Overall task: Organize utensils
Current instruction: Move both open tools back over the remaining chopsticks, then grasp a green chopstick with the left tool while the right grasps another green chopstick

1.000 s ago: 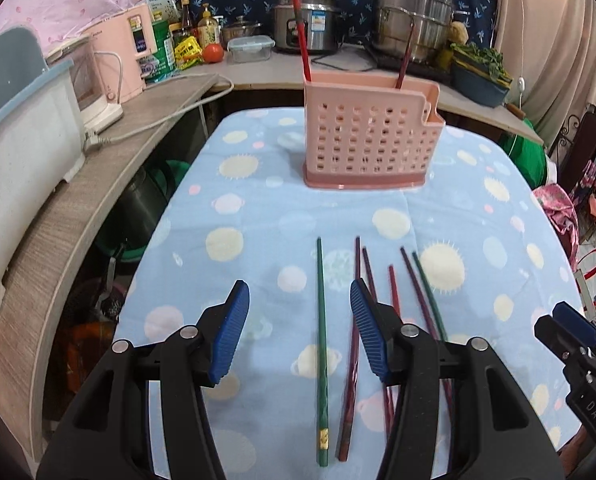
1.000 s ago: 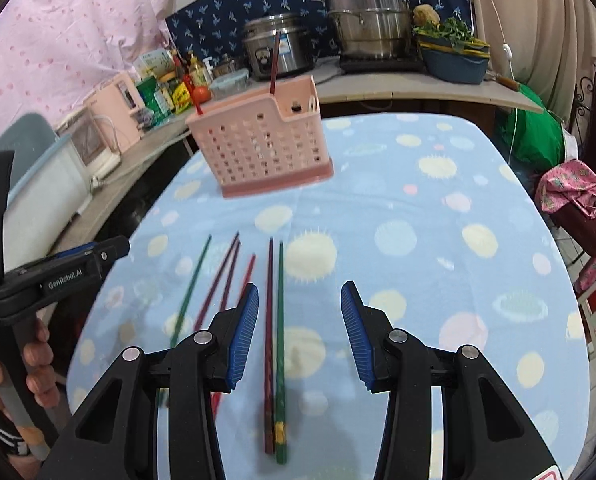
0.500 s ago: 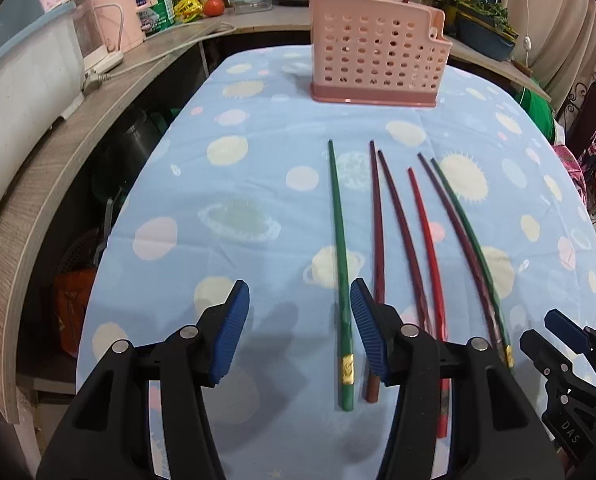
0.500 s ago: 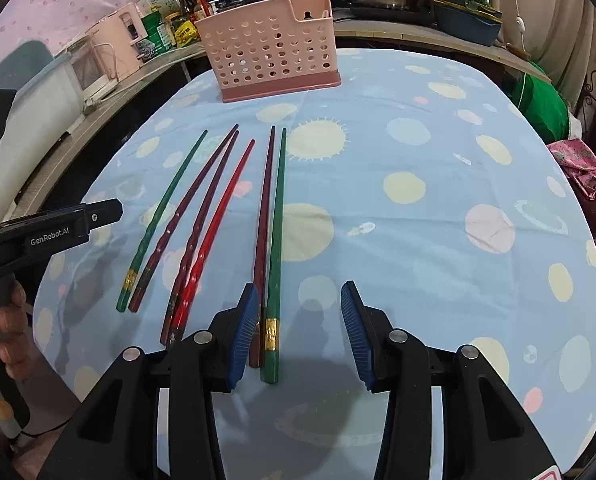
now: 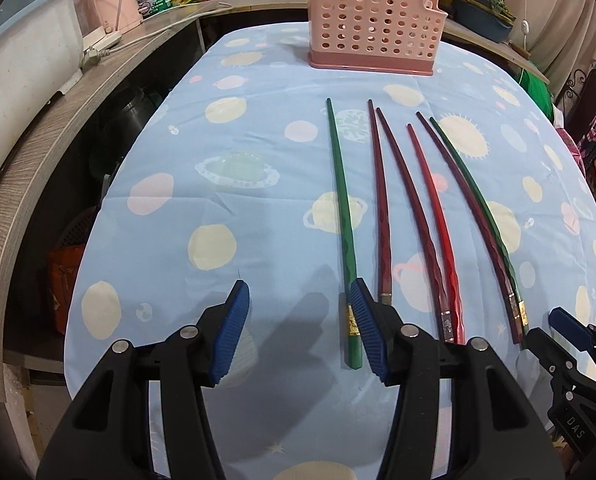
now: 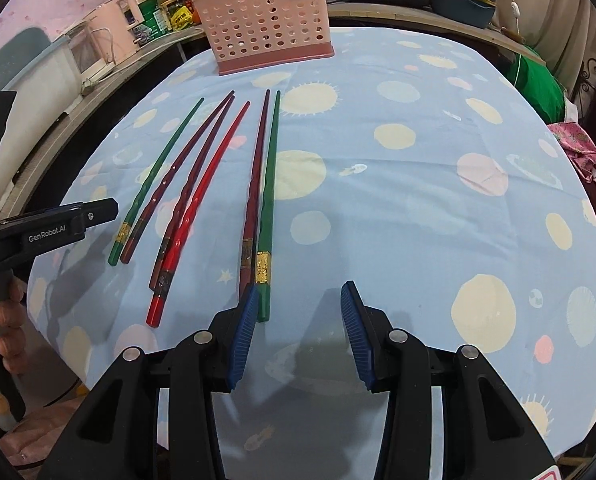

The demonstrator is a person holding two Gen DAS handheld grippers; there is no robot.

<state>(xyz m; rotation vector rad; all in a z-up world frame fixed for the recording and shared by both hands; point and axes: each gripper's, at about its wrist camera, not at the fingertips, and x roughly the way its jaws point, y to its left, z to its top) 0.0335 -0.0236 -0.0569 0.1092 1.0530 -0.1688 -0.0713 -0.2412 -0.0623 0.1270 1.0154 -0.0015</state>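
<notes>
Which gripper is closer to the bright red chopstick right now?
Roughly even, the left marginally. The left gripper sits left of the bright red chopstick, two chopsticks between; the right gripper sits right, two between.

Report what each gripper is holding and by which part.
Nothing is held. The left gripper and right gripper are both open above the tablecloth; all six chopsticks lie loose.

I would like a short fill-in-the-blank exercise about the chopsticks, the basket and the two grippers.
1. ____ chopsticks lie on the tablecloth.
2. The leftmost chopstick is ____ in colour.
3. The pink basket stands ____ the chopsticks' thin tips.
4. The left gripper and the right gripper are both ____.

Answers: six; green; beyond; open
</notes>
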